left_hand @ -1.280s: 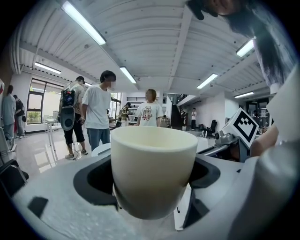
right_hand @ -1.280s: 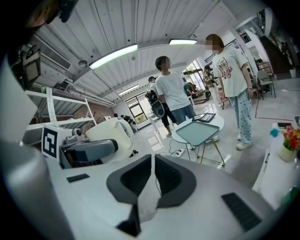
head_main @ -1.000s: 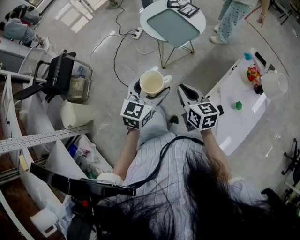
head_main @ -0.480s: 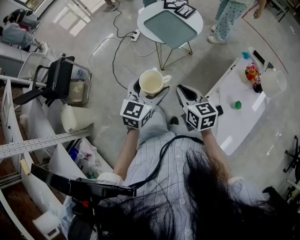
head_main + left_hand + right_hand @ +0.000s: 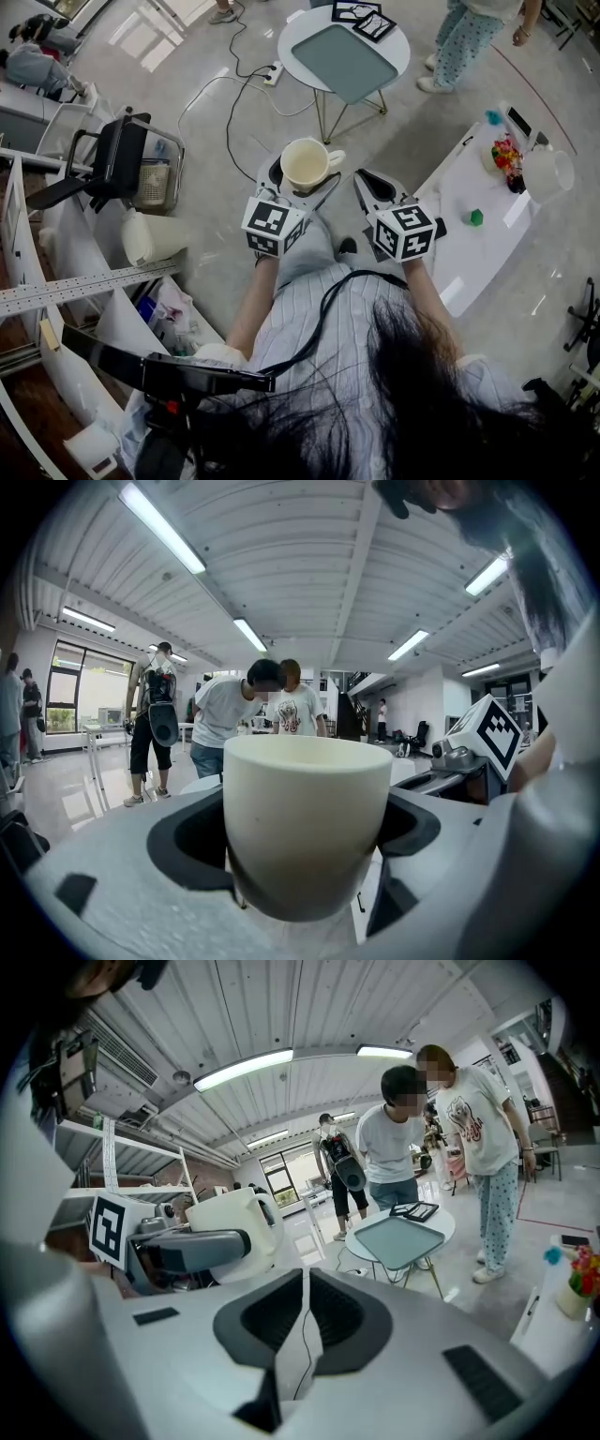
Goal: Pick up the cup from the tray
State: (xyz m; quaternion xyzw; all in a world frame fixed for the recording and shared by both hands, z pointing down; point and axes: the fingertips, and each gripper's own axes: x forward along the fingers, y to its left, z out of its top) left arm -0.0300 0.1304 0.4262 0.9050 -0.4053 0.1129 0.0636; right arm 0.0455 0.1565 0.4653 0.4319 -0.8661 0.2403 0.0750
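A cream cup (image 5: pixel 304 165) with a handle on its right is held upright in my left gripper (image 5: pixel 298 180), high above the floor. In the left gripper view the cup (image 5: pixel 306 819) fills the space between the jaws, which press on its sides. My right gripper (image 5: pixel 377 187) is beside it on the right, shut with nothing in it; its jaws meet in the right gripper view (image 5: pixel 302 1335). The grey-green tray (image 5: pixel 348 50) lies empty on the round white table (image 5: pixel 298 37) ahead. From the right gripper view the cup (image 5: pixel 234 1222) shows at the left and the tray (image 5: pixel 397 1239) on the table.
Two dark flat items (image 5: pixel 366 17) lie at the table's far edge. A white side table (image 5: pixel 478 225) with small toys stands at the right. Cables (image 5: pixel 246 84) run across the floor. A chair and basket (image 5: pixel 131 159) stand at the left. People stand behind the table (image 5: pixel 403 1138).
Both grippers and the cup have stayed almost still; the view shifted only slightly.
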